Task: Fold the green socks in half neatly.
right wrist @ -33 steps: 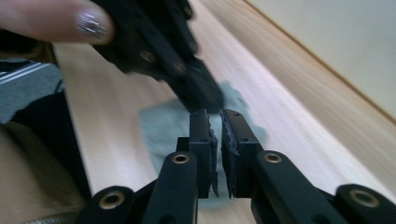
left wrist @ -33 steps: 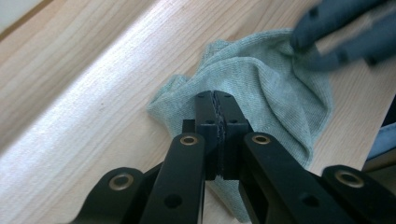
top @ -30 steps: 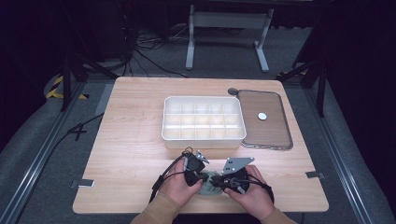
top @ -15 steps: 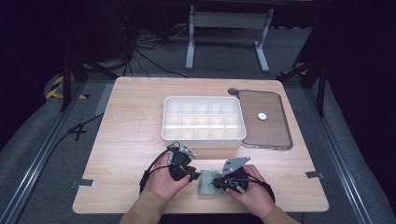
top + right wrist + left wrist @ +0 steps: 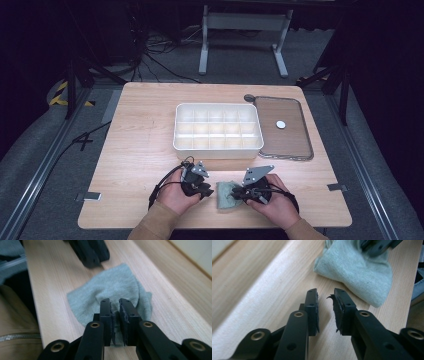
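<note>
The right tool (image 5: 115, 305) pinches a fold of the one grey-green cloth (image 5: 112, 287), jaws nearly closed on it. The left tool (image 5: 326, 296) stands just beside the cloth, jaws a little apart, holding nothing. The cloth lies at the near edge of the table (image 5: 140, 130). Beyond are one white divided tray (image 5: 218, 148) and one lid (image 5: 285, 129).

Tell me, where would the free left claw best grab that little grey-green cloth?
Probably the loose rounded edge of the cloth nearest the open left gripper, coming in low along the table. It lies flat and limp, and the right gripper pinches the opposite side.
</note>
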### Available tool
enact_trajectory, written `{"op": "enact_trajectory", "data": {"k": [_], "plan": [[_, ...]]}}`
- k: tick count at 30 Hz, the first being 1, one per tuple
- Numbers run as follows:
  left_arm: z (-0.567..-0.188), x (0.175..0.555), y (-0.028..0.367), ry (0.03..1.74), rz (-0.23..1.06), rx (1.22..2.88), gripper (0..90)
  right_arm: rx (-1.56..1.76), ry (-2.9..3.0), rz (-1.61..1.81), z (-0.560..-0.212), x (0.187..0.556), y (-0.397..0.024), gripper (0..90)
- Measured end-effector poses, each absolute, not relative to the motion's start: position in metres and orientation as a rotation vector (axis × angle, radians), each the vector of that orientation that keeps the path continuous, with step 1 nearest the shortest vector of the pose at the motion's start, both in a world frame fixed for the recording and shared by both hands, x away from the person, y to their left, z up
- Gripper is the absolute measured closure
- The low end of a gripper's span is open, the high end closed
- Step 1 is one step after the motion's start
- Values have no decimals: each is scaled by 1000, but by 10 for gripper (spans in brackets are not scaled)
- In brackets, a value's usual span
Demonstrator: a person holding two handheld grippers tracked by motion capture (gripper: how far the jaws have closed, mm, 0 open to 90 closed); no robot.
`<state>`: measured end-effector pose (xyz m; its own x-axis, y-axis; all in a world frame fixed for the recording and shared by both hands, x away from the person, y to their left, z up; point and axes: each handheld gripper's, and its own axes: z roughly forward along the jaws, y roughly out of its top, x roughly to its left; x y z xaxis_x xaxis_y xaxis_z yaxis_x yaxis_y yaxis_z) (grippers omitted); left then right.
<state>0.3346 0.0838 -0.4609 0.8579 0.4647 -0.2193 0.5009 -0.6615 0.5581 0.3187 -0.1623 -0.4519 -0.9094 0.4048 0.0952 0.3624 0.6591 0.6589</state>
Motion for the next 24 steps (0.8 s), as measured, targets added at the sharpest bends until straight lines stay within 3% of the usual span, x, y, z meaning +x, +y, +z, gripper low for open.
{"op": "enact_trajectory", "data": {"k": [10, 24], "plan": [[-460, 333, 79, 681, -100, 2452, 838, 689, 2817, 1061, -443, 317, -168, 853], [-458, 325, 62, 525, -110, 2496, 822, 658, 2844, 923, -453, 317, -164, 881]]}}
